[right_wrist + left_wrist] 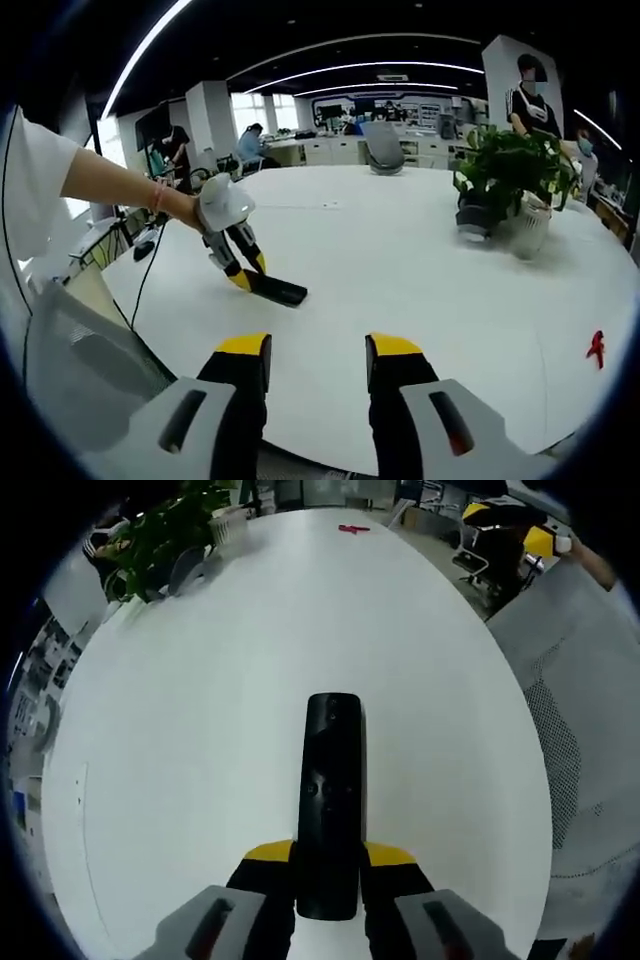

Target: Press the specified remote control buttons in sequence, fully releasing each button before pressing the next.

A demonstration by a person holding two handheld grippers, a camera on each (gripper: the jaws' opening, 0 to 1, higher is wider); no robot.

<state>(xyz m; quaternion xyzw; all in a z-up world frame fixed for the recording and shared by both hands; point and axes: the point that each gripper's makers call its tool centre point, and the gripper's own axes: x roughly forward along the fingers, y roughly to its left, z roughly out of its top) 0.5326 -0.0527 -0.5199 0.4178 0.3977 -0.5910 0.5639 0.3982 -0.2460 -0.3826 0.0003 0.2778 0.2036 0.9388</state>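
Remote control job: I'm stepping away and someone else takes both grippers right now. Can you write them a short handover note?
Left gripper: shut on the black remote control, gripping its near end; the remote points away over the white table, at or just above its surface.
Right gripper: open, holding nothing, hovering near the table edge, well apart from the remote.
Also on the table: a potted plant and a small red object.
Done: the remote is held steady. No press is happening now; earlier presses cannot be judged.
Left: bring the right gripper over and press the buttons in order, releasing each fully.
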